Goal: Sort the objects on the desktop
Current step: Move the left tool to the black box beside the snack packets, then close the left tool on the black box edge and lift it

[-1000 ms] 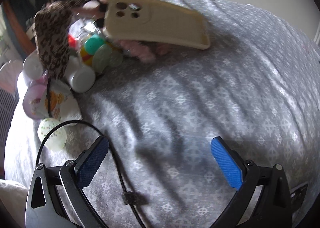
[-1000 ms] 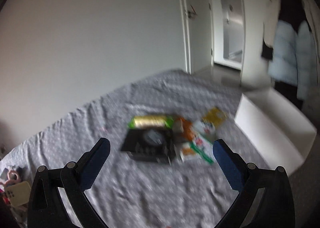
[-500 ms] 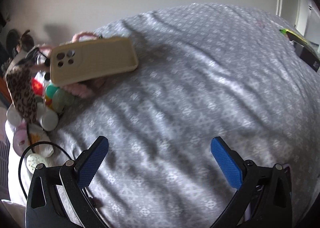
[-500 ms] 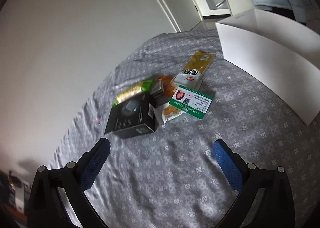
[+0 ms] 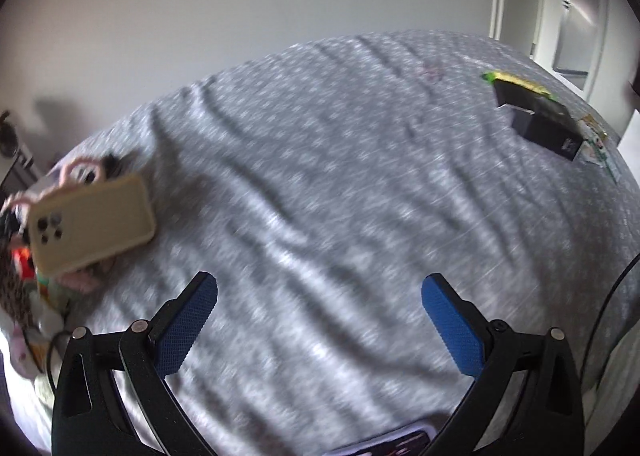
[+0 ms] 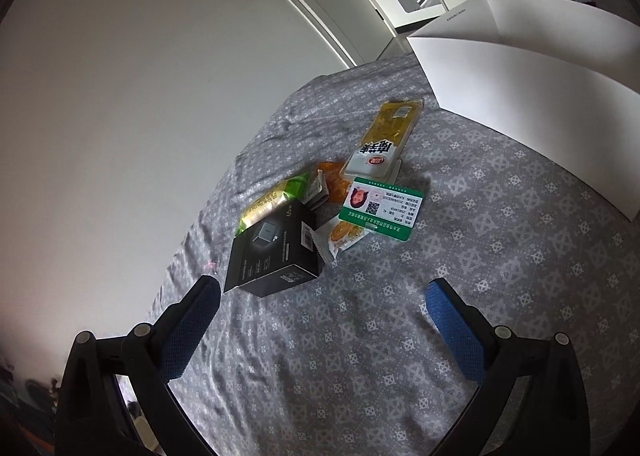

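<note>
A beige phone case (image 5: 90, 225) rests on a heap of small items (image 5: 28, 296) at the far left of the grey patterned cloth (image 5: 340, 195). My left gripper (image 5: 320, 296) hangs open above bare cloth, to the right of that heap. In the right wrist view a black box (image 6: 272, 256), a green snack packet (image 6: 274, 197), a yellow snack packet (image 6: 384, 143), a green ID card (image 6: 380, 209) and an orange packet (image 6: 344, 234) lie clustered. My right gripper (image 6: 322, 298) is open, just short of the black box, holding nothing.
A white open box (image 6: 520, 75) stands at the right of the cloth. The black box (image 5: 536, 119) and the green packet (image 5: 516, 81) also show far right in the left wrist view. A phone edge (image 5: 392, 442) lies under the left gripper. White wall and doors stand behind.
The left gripper has swung right, away from the heap, so the phone case slid to the far left. The right gripper has come closer to the box and packets.
</note>
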Demonstrator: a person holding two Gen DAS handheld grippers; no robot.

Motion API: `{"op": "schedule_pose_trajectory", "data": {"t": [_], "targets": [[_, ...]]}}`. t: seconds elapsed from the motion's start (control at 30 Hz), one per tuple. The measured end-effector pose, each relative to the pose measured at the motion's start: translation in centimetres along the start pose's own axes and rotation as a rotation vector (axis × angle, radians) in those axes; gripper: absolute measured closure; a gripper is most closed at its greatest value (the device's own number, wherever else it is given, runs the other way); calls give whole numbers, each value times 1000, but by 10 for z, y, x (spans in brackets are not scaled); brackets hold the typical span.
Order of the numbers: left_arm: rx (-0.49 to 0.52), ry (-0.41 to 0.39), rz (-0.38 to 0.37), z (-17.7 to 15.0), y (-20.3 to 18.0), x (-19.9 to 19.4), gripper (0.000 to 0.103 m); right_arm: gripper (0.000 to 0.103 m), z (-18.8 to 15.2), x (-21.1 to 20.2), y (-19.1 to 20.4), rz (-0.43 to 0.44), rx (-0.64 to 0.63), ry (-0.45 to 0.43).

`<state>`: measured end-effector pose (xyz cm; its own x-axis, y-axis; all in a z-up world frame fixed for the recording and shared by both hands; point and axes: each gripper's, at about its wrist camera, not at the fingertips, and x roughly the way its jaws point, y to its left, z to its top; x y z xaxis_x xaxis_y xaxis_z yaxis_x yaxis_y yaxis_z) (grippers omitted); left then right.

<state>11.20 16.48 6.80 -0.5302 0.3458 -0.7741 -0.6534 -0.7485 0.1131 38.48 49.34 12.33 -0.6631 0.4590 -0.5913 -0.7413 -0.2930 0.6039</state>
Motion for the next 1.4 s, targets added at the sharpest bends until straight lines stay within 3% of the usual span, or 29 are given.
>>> {"op": "schedule_pose_trajectory", "data": {"t": [0.23, 0.5, 0.83, 0.97, 1.13, 1.23, 1.3, 1.33, 1.4], "targets": [[56, -26, -65, 39, -35, 4, 0, 0, 0, -1, 4, -21, -24, -34], [76, -14, -85, 52, -54, 17, 0, 0, -2, 4, 9, -20, -62, -28], [119, 15, -183, 80, -101, 39, 0, 0, -3, 8, 12, -5, -53, -26], [101, 21, -271, 102, -130, 51, 0, 0, -2, 11, 8, 1, -33, -19], [-149, 140, -567, 125, -140, 91, 1, 0, -2, 18, 5, -3, -18, 10], [-291, 179, -661, 131, -143, 118, 15, 0, -2, 21, 4, 10, -16, 21], [-364, 213, -699, 134, -146, 135, 41, 0, -3, 24, 3, 15, -13, 32], [-386, 228, -712, 136, -149, 143, 47, 0, -3, 26, 2, 19, -9, 38], [-417, 227, -756, 141, -153, 152, 52, 0, -3, 29, 2, 24, -1, 48]]}}
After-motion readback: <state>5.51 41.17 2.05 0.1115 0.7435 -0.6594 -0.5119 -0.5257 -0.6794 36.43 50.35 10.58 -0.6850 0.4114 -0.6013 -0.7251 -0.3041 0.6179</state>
